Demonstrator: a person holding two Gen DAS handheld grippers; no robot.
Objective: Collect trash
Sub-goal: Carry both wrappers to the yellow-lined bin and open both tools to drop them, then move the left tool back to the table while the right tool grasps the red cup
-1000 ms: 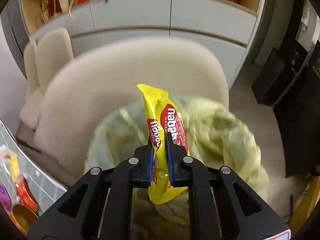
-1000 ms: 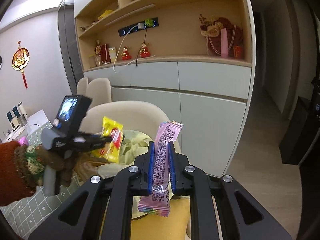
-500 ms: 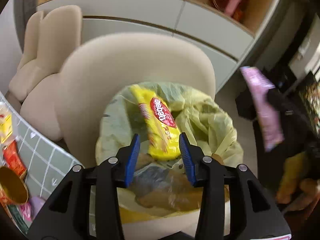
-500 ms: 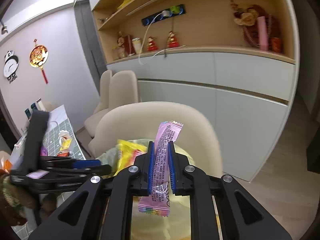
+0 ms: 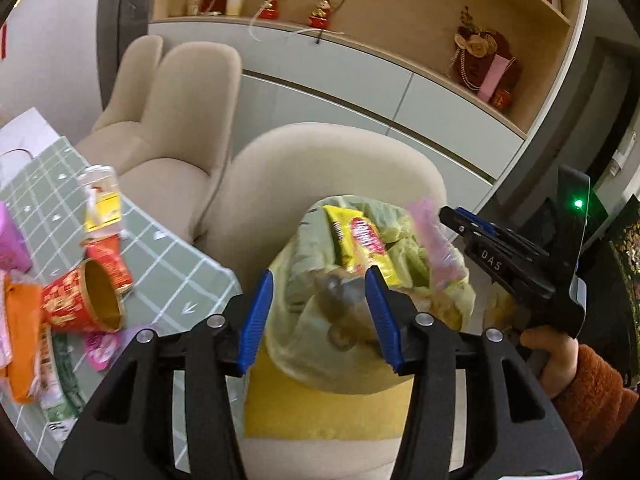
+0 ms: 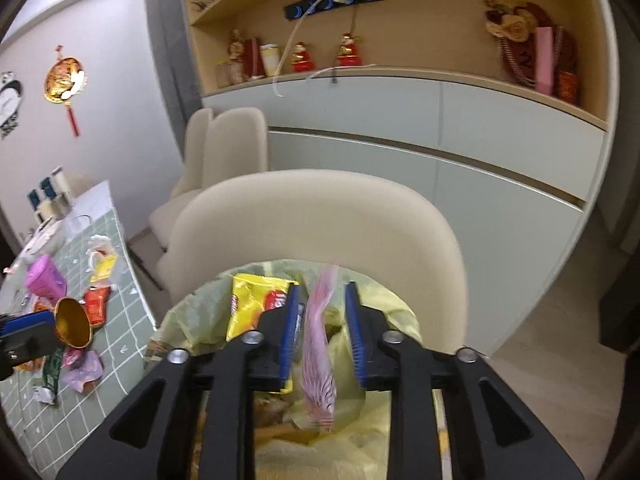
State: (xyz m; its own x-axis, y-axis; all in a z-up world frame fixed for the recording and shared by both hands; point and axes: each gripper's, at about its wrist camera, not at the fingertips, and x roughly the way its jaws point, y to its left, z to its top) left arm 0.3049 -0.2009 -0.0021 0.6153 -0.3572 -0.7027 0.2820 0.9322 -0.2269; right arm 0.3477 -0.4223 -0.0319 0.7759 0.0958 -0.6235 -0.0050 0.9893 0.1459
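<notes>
Trash still litters the green checked tablecloth (image 5: 168, 276): a red paper cup (image 5: 82, 304) lying on its side, a red packet (image 5: 110, 264), a small yellow-labelled wrapper (image 5: 102, 208), a purple tub (image 6: 45, 282) and crumpled pink and orange scraps near the table edge. Some is already collected — a yellow wafer wrapper (image 5: 360, 244) lies in the mouth of the yellow-green bin bag (image 5: 304, 340), which sits on the seat of a beige chair (image 5: 340, 160) just beside the table.

The right gripper (image 6: 322, 332) hangs over the bag with its blue-padded jaws spread, and a pink wrapper (image 6: 316, 352) sits blurred in the gap between them, apparently loose and dropping into the bag; I cannot tell whether it touches either pad. The left gripper (image 5: 316, 316) is likewise spread wide and holds nothing, pointing at the bag from the table side.

As I judge it, the job is partly done — two wrappers dealt with, while the cup, packets and scraps on the cloth remain to be picked up.
</notes>
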